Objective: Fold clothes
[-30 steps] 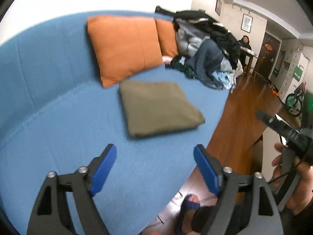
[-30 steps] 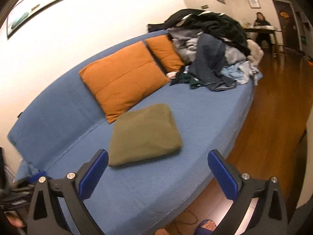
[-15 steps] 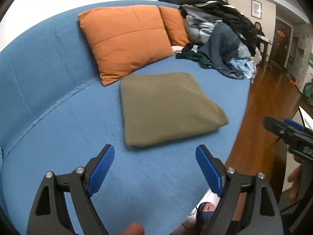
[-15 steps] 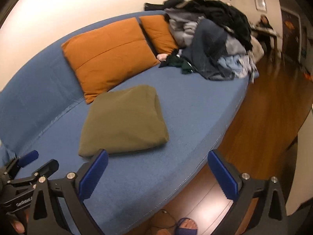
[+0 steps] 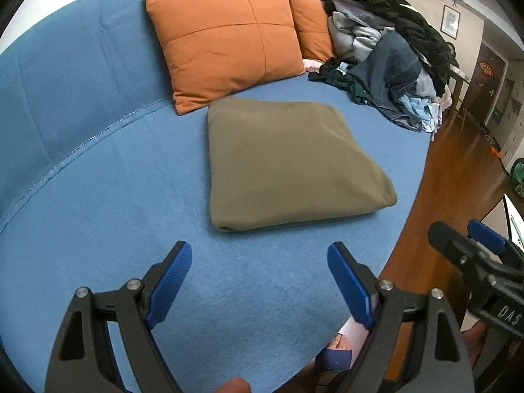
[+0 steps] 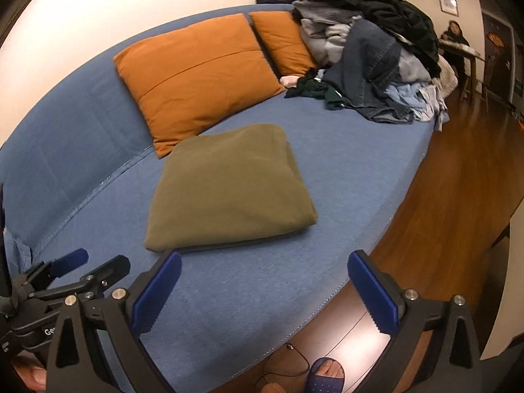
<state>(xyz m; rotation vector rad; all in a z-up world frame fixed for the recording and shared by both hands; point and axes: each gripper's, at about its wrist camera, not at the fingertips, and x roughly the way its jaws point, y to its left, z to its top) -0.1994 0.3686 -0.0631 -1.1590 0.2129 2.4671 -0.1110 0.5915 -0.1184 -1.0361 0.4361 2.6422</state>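
A folded olive garment [image 5: 288,163] is lying flat on the blue sofa [image 5: 98,196], roughly mid-seat, its back corner sitting just in front of a big orange cushion [image 5: 226,36] that is leaning on the backrest. A 2nd, smaller orange cushion [image 5: 309,26] is standing beside the 1st, w/ its far side buried by a heap of unfolded clothes [image 5: 386,55] — dark, grey, denim & pale blue pieces — piling up at the sofa's far end. The garment is lying apart from that heap, w/ bare seat between. The left gripper [image 5: 258,271] is hovering over the seat near the garment's front edge, jaws standing wide apart, holding nothing, not touching the fabric. The right gripper [image 6: 262,281] is also hovering low by the front edge of the sofa, jaws spread wide & empty, its left finger [image 6: 157,291] showing just below the garment's near corner in the right wrist view; contact can't be told there. Each gripper is showing in the other's cam: right one at the right edge of the left view, left one at lower left of the right view. A slippered foot [image 6: 326,376] is standing on the wood floor [image 6: 458,163] below the sofa edge. A person [image 6: 455,32] is sitting at a table [image 6: 465,52] far back in the room.
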